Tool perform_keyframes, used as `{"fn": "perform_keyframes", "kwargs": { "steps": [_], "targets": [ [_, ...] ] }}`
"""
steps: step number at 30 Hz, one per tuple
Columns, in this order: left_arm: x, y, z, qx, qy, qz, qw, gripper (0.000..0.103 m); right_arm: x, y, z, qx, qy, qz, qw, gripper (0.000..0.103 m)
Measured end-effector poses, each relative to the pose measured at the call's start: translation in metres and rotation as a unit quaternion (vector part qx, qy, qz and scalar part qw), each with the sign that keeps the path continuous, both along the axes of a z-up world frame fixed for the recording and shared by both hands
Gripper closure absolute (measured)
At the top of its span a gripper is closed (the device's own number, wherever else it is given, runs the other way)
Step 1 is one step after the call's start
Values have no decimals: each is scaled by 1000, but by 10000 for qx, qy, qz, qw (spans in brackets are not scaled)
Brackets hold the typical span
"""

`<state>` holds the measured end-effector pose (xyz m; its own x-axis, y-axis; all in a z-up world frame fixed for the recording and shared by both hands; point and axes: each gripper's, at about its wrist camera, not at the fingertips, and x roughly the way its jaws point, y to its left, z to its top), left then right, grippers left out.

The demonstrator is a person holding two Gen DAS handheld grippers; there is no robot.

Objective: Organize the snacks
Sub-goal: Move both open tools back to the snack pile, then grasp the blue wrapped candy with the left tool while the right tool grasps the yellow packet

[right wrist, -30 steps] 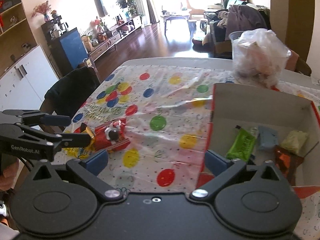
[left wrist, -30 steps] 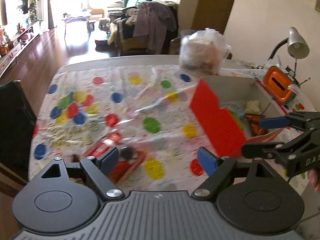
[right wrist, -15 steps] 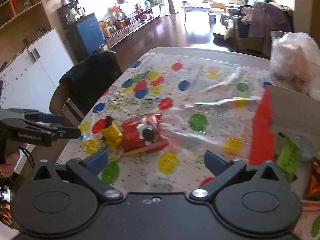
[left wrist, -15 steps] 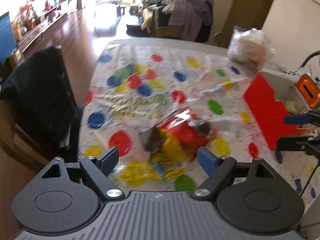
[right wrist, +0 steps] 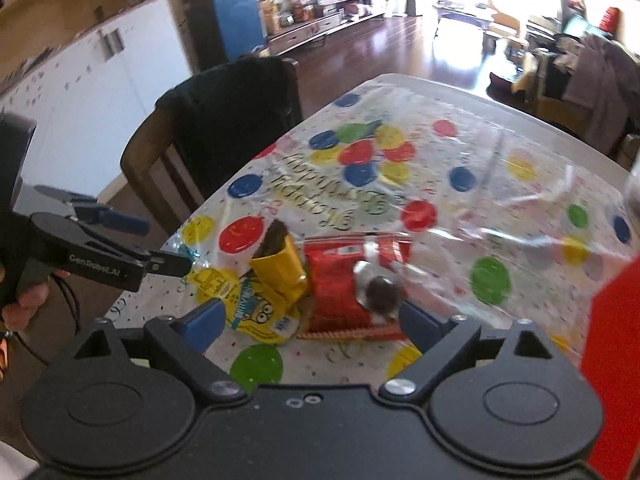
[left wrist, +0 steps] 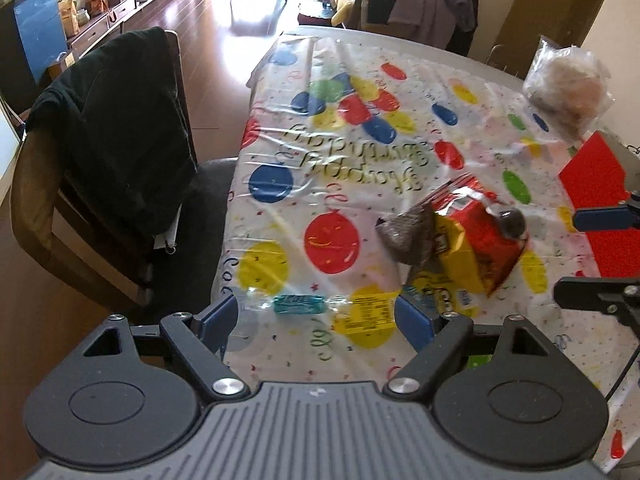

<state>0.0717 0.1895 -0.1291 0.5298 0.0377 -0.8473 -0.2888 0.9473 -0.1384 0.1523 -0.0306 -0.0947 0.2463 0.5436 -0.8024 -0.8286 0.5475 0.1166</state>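
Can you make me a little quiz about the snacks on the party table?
1. True or false: the left hand-held gripper is squeezing the small teal wrapped candy.
2. Which lies nearest the red foil snack bag? A) yellow cartoon-print packet B) clear plastic bag of bread C) black jacket on the wooden chair
3. Fill in: the balloon-print tablecloth says "Happy ____".

Key: 1 false; 2 A; 3 Birthday.
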Motion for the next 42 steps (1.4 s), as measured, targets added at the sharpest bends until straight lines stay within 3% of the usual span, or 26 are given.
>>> {"fn": "perform_keyframes", "kwargs": {
  "steps": [3, 5, 8, 14, 22, 29, 35, 38, 42],
  "targets": [
    [1, 0, -6, 146, -32, -96, 9998, 19, 0, 17, -9, -127, -32, 187, 9997, 17],
    [4, -2, -10, 226, -46, -244, 9994, 27, 1, 26, -15, -181, -37, 289, 9994, 19],
    [5, -5, -12, 394, -145, -674, 9968, 32, 3, 40, -23, -259, 17, 476, 9985, 25],
    [9, 2, -13, 593, -263, -1756, 9823, 40, 8, 59, -33, -357, -1, 725, 9967, 30],
    [22, 5, -24, 651, 39, -2635, 9625, 50, 10, 76, -45, -486, -61, 885, 9949, 43],
    [27, 12, -25, 324, 70, -2665, 9633, 67, 5, 81, -47, -566, -299, 1068, 9922, 58],
    [20, 21, -17, 162, -30, -2448, 9694, 67, 5, 79, -49, -587, -281, 1061, 9922, 62],
    [19, 22, -21, 269, 114, -2491, 9680, 67, 6, 79, -50, -576, -248, 1025, 9928, 63],
    [21, 29, -26, 76, 192, -2401, 9705, 68, 6, 78, -50, -553, -217, 935, 9938, 71]
  ]
}}
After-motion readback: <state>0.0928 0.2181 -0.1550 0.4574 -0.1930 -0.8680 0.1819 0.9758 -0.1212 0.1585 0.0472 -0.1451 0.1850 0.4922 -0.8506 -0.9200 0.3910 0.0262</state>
